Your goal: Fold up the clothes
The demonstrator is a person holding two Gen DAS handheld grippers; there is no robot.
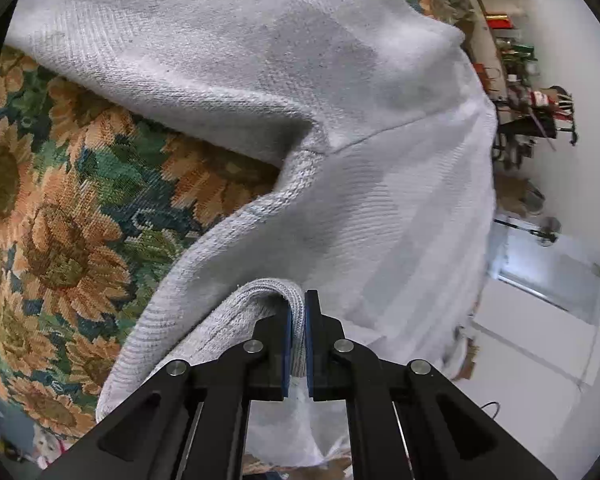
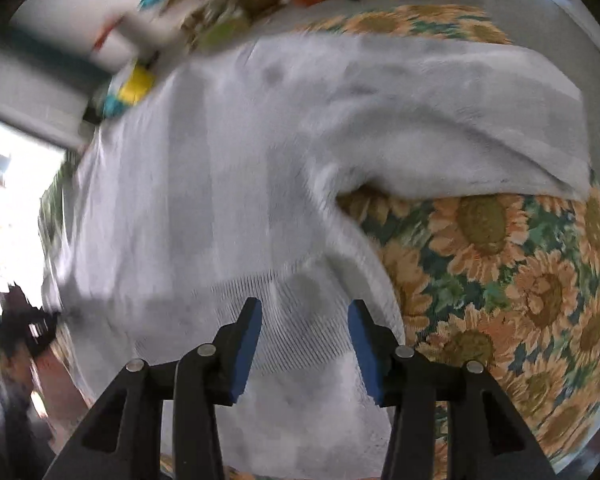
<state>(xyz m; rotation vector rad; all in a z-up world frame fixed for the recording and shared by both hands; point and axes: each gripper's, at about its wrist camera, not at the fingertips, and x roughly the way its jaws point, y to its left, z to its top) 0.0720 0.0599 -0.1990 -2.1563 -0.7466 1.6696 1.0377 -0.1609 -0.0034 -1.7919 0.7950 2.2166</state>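
Observation:
A light grey knit sweater [image 1: 340,184] lies spread over a sunflower-patterned cloth [image 1: 60,208]. My left gripper [image 1: 299,312] is shut on the sweater's ribbed hem [image 1: 260,292], a fold of which arches up between the blue pads. In the right wrist view the same sweater [image 2: 228,184] fills the middle, with a sleeve [image 2: 480,120] stretching off to the right. My right gripper [image 2: 304,316] is open above the ribbed band [image 2: 292,340]; the fabric lies under the gap and the blue pads [image 2: 248,344] do not press on it.
The sunflower cloth [image 2: 520,280] covers the surface to the right of the sweater. Cluttered shelves and boxes [image 1: 512,60] line a white wall beyond the table. Blurred colourful items [image 2: 136,84] sit past the sweater's far edge, and a bright window [image 2: 12,184] is at left.

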